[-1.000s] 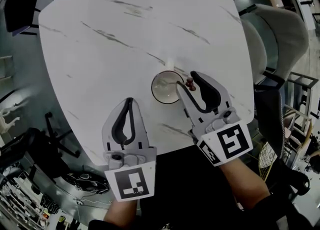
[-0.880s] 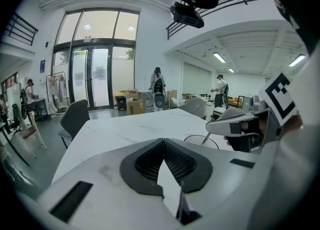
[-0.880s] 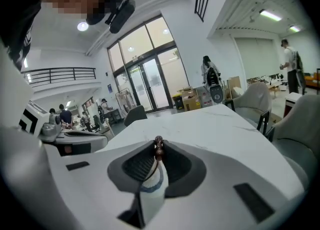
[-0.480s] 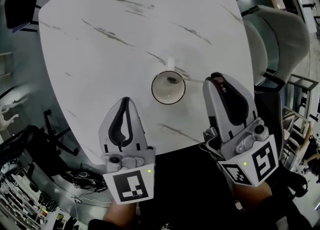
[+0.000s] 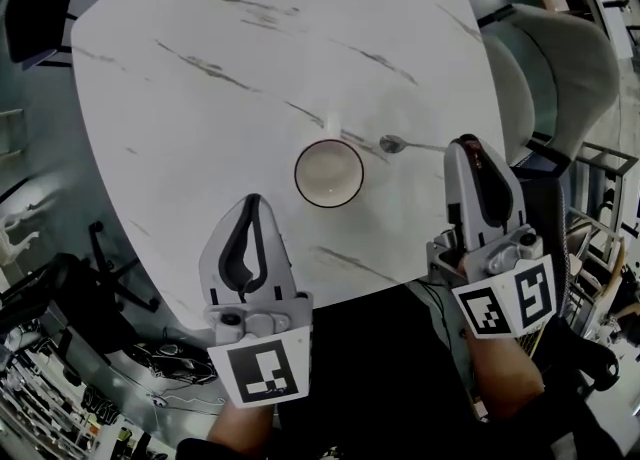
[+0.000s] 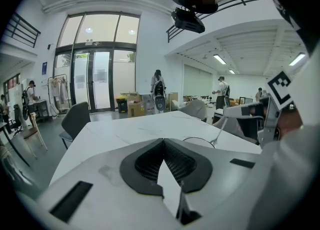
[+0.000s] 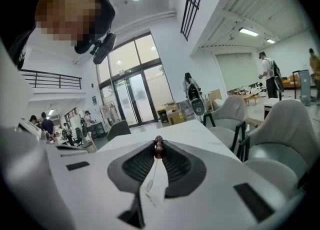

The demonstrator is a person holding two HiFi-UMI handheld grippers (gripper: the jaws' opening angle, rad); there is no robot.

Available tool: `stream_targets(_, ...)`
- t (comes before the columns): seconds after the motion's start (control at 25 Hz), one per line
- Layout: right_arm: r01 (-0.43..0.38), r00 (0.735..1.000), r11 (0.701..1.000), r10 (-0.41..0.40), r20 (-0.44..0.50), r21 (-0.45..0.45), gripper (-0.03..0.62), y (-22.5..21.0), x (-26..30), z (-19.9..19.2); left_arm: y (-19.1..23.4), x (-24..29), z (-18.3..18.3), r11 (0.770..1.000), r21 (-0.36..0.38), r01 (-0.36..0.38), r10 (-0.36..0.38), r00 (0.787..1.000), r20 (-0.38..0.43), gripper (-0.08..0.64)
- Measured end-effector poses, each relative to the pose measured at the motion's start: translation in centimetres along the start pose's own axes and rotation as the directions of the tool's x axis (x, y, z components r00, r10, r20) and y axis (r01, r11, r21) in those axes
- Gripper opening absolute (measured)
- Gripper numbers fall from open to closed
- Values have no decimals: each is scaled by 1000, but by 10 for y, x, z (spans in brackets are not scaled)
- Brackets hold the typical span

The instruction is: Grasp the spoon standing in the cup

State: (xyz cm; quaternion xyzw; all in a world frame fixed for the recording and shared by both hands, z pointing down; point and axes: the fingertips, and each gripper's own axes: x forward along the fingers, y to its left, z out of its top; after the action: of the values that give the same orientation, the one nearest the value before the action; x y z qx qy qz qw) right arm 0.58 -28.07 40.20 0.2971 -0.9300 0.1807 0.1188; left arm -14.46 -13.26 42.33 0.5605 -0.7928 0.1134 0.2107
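Spoon (image 5: 392, 144) has left the cup (image 5: 329, 173), handle end clamped in my right gripper (image 7: 158, 149). Grasp done; left gripper (image 6: 162, 141) closed, empty.

left gripper (image 5: 253, 200): white shell, black pads (image 5: 238, 248) | right gripper (image 5: 468, 146): same (marker cube (image 5: 505, 298) each)

No legible text, label, brand, number or sign in any view.

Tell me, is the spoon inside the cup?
No, the cup is empty; the right gripper holds the spoon by its end, out to the cup's right.
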Motion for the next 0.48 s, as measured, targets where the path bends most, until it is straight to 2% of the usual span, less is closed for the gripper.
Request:
stream_targets(0.12,30,997,999,-27,-72,38,103,-8,2,-36,0,1,-2,1000,11,-8,8,1000,-4,9)
stream_targets(0.28,75,993,990,-63,-96,118,103,-23,2,-64,-1,2,-3,1000,15,-10,10,1000,-6,9)
stream_targets(0.48,142,984,990,-143,-105,-15,121,-37,4,-80,-2,4,-3,1000,13,-9,9,1000,-10,9)
